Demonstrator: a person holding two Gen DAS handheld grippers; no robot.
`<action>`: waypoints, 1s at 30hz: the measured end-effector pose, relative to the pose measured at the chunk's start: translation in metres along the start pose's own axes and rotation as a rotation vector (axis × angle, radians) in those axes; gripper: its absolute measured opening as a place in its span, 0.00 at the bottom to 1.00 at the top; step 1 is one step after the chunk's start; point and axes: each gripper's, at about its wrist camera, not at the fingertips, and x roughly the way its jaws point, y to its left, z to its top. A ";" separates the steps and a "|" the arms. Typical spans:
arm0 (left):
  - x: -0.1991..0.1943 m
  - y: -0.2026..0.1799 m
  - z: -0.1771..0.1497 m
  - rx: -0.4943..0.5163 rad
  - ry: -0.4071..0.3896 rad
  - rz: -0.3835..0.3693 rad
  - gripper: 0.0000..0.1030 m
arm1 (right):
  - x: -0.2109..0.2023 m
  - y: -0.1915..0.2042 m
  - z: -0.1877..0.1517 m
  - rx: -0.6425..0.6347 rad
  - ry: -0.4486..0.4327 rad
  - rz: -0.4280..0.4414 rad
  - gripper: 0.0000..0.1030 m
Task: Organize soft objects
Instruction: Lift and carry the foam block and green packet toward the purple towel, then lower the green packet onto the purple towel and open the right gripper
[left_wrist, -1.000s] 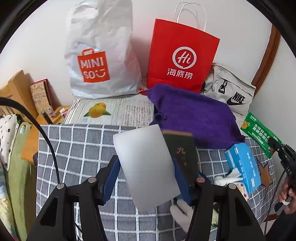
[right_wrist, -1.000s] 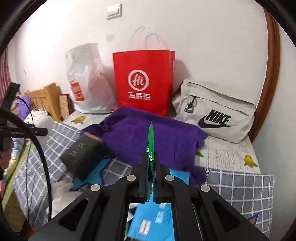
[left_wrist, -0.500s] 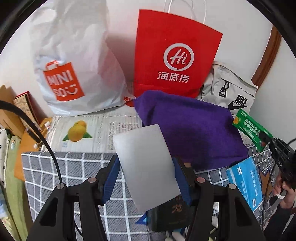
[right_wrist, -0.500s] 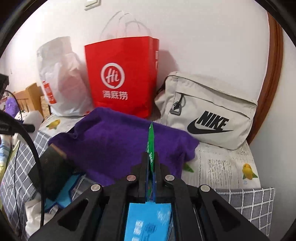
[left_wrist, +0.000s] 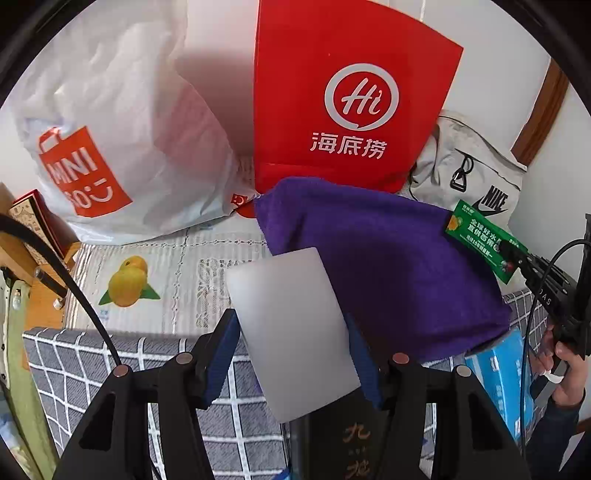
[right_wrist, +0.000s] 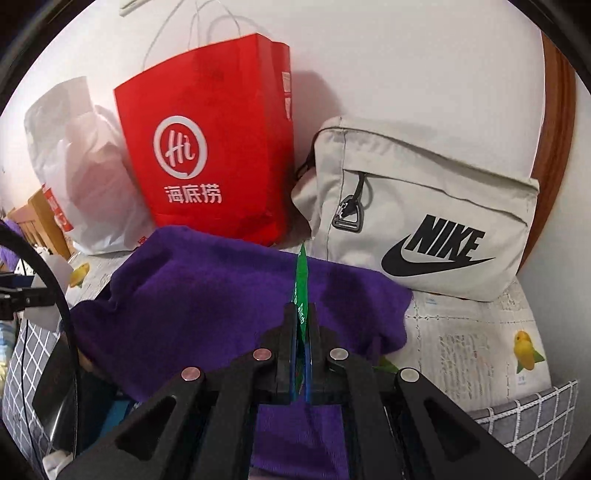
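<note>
purple towel (right_wrist: 229, 306) looks fuzzy matt cloth, red bag (left_wrist: 343, 99) is smooth paper, white bag (left_wrist: 122, 122) crinkly thin plastic. Frosted pouch (left_wrist: 291, 332) looks matt plastic, green packet (left_wrist: 484, 240) glossy.

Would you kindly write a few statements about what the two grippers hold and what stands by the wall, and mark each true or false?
1. The left gripper is shut on a pale translucent sheet. True.
2. The right gripper is open and holds nothing. False: its jaws are shut on a flat green packet.
3. The red paper bag stands against the wall between the white Miniso bag and the grey Nike bag. True.
4. The purple towel lies inside the red paper bag. False: it lies on the bed in front of that bag.
5. The Nike bag is black. False: it is light grey with a black logo.
</note>
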 end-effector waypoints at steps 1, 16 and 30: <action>0.004 -0.001 0.001 0.002 0.006 -0.002 0.55 | 0.004 0.000 0.000 -0.003 0.008 -0.008 0.03; 0.040 -0.022 0.013 0.035 0.057 -0.023 0.55 | 0.036 -0.006 -0.008 -0.035 0.152 -0.059 0.04; 0.060 -0.031 0.031 0.051 0.091 -0.034 0.55 | 0.031 -0.008 -0.019 -0.065 0.169 -0.057 0.51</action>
